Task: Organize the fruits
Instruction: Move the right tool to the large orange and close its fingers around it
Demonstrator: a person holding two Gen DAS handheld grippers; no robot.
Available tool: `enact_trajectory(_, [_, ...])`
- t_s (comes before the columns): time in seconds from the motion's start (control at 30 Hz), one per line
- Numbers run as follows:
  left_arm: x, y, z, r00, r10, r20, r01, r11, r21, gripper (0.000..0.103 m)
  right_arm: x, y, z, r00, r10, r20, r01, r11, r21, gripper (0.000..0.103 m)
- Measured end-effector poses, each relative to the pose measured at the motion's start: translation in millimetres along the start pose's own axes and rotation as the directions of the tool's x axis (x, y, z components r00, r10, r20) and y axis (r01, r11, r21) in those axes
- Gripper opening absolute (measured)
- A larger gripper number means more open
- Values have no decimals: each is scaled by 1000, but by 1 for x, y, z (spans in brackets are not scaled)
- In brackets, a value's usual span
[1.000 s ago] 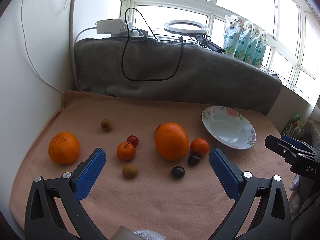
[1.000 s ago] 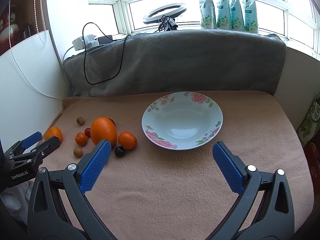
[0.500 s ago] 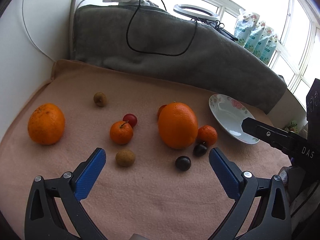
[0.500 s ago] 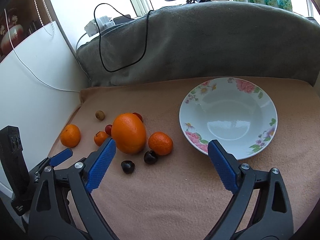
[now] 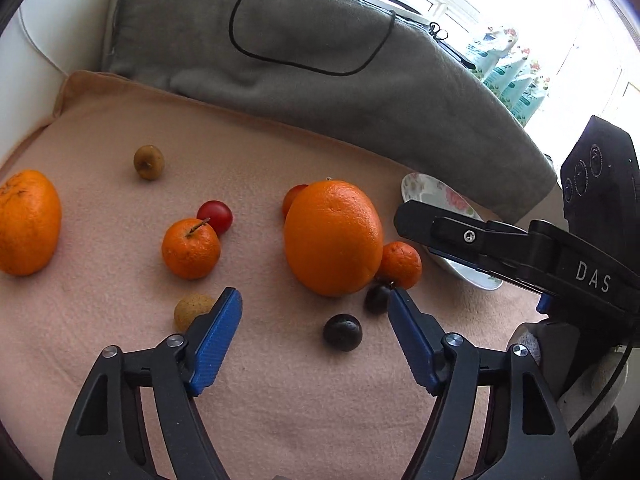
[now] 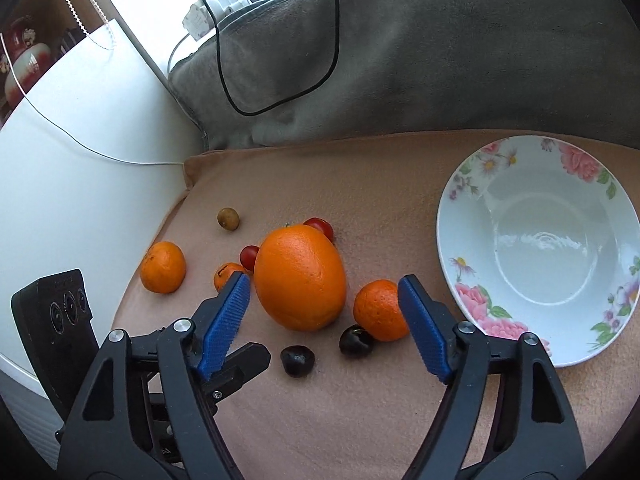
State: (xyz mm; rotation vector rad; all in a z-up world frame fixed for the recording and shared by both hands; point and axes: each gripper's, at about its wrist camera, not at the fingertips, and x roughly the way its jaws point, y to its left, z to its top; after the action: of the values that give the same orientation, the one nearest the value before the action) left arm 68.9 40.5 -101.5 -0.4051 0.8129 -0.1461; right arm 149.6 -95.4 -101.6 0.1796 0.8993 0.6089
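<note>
blanket [image 5: 120, 352] peach, fruit-strewn | window bright | both tools closing — gripping nothing

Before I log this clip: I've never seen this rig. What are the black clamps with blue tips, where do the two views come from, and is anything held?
They are hand-held two-finger grippers, one in each of a person's hands, each carrying a camera looking along its fingers. The left gripper and right gripper are both open and have just been closing partway; neither holds anything. On the pink blanket lie a large orange, small mandarins, red cherry tomatoes, dark cherries and brown longans. The floral bowl holds nothing.
</note>
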Motion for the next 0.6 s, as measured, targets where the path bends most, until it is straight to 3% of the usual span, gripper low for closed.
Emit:
enact_trajectory(0.07, [4, 1, 1, 1000, -12, -4, 12, 1000, -3, 71, 7, 1, 2, 1000, 16, -20, -16, 1000, 3, 71])
enact_trajectory(0.33, [14, -1, 6, 999, -36, -14, 36, 999, -10, 69, 19, 10, 8, 1000, 16, -25, -16, 999, -28, 70])
enact_trajectory(0.43, [16, 0, 8, 999, -44, -13, 44, 999, -17, 68, 22, 14, 10, 999, 18, -33, -20, 999, -46, 64])
enact_trajectory(0.6, [19, 0, 12, 998, -56, -10, 55, 998, -24, 62, 31, 15, 13, 998, 9, -57, -13, 998, -64, 61])
